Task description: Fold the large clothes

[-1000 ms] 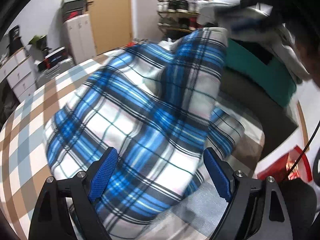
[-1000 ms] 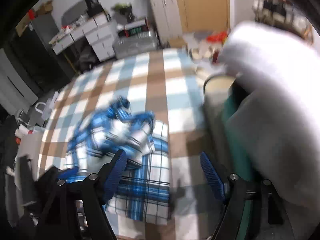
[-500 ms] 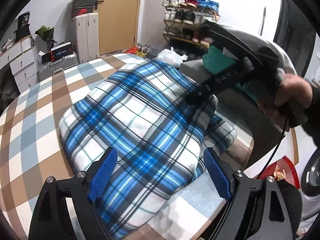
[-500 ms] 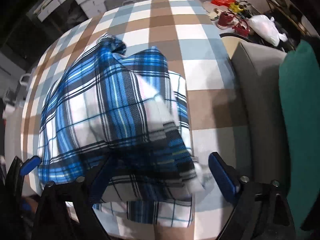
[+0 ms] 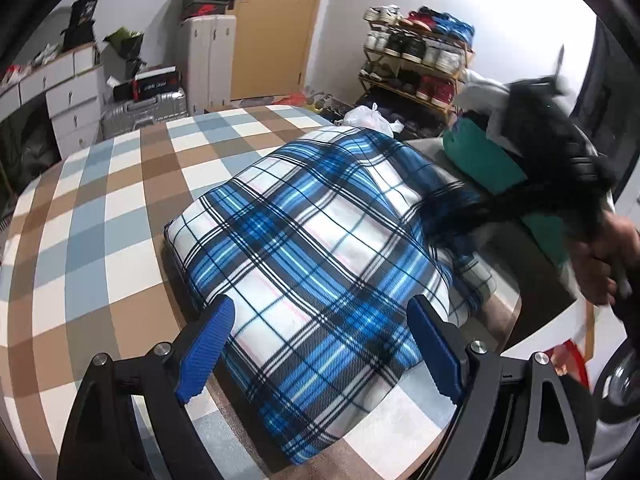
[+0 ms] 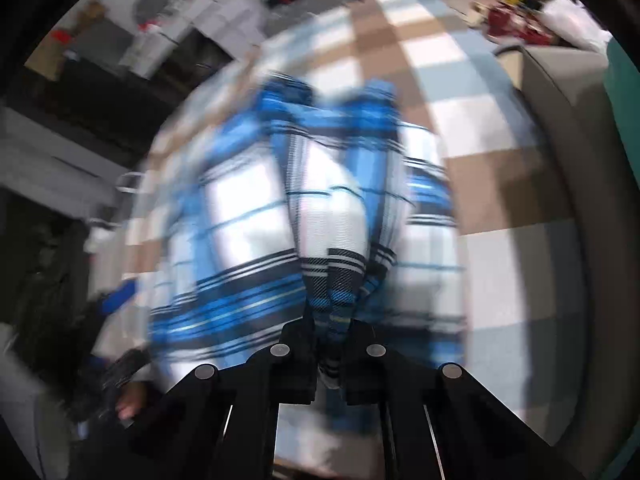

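blue plaid garment (image 5: 312, 240) lying bunched on the checked bed cover (image 5: 104, 216). left gripper (image 5: 320, 344), jaws spread wide and empty, hovers over the garment's near edge. right gripper (image 6: 332, 344), jaws clenched on a gathered fold of the garment; view blurred.

light: bright, even indoor light, soft shadows
left wrist view: sharp on the plaid garment (image 5: 316, 240) and checked cover (image 5: 100, 216); right gripper (image 5: 452, 216) smeared
right wrist view: heavy motion blur; only the pinched fabric at the black fingers (image 6: 298, 354) is crisp
edges: fisheye bending, black vignette corners
glare: none strong
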A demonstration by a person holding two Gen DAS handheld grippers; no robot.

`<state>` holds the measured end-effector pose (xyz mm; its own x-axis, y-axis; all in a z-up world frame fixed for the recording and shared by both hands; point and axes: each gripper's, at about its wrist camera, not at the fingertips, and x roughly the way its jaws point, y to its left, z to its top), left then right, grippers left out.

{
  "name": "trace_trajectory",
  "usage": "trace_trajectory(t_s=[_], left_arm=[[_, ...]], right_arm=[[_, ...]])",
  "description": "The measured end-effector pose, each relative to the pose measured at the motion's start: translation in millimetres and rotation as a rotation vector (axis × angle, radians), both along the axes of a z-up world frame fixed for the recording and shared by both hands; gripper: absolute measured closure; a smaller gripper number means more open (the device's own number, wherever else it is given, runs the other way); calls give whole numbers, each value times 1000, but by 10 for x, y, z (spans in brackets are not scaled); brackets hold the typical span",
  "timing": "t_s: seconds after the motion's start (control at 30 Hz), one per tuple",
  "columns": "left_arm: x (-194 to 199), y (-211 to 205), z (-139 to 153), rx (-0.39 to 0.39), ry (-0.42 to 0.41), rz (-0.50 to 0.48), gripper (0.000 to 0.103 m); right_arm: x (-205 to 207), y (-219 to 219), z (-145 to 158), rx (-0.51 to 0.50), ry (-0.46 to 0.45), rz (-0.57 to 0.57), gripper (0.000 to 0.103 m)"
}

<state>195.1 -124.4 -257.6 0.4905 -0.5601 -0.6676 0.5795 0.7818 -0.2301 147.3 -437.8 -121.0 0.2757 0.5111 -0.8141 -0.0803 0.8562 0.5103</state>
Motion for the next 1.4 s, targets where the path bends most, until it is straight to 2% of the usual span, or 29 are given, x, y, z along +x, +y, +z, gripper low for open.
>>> trace_trajectory(t_s=[0.13,0.2,0.23,0.4,0.43,0.47,0.53,0.57,0.6,0.63,0.7,0.73,0.8,0.87,0.93,1.0,1.07,1.13,1.17,1.2,1.27,1.3,1.4], left_arm=[[28,57,25,-35,10,3,18],[26,68,42,-45,5,5,18],[29,68,41,-52,12,0,18],[24,-18,3,-46,36,-30,18],[15,-32,4,-42,31,-36,18],[6,-55,2,-38,29,-47,18],[-7,-135,-24,-17,30,-83,18],[-12,-181,-51,0,35,-103,18],[-16,-232,-93,19,40,-116,18],[-17,-279,-138,31,52,-130,18],[-22,-386,-259,60,90,-168,18],[-38,-441,-320,93,83,-169,18],[-104,-540,-420,165,35,-184,18],[-165,-587,-459,207,-9,-185,18],[-226,-615,-475,247,-52,-192,18],[-240,-606,-470,258,-63,-194,18],[-217,-567,-450,243,-50,-192,18],[-181,-520,-405,222,-32,-189,18],[-161,-489,-378,206,-19,-184,18],[-143,-449,-340,179,-7,-175,18],[-126,-377,-234,122,-6,-171,18],[-154,-350,-155,99,-31,-170,18],[-237,-375,-19,79,-101,-185,18]], right_arm=[[-361,-162,364,218,-101,-45,97],[-572,-287,355,259,-113,-73,97],[-633,-341,243,265,-99,-91,97],[-699,-430,-712,121,101,-160,97],[-722,-458,-811,132,111,-167,100],[-737,-472,-800,134,87,-166,97],[-769,-433,-701,60,65,-150,93],[-819,-394,-609,7,53,-137,87],[-818,-338,-521,-53,39,-115,86],[-803,-265,-358,-155,7,-86,84],[-789,-179,-40,-273,-70,-74,70],[-761,-138,101,-293,-109,-66,65],[-564,10,430,-299,-207,-36,41],[-316,182,637,-318,-280,-25,32],[94,418,645,-330,-289,15,32],[470,610,519,-364,-246,55,32],[842,795,221,-446,-153,94,32],[970,735,-2,-431,-62,106,36],[904,604,-92,-362,-37,104,60],[839,561,-58,-300,-33,84,82],[764,412,93,-207,-97,23,91],[684,356,198,-161,-132,14,92],[418,216,457,-143,-267,-20,93]])
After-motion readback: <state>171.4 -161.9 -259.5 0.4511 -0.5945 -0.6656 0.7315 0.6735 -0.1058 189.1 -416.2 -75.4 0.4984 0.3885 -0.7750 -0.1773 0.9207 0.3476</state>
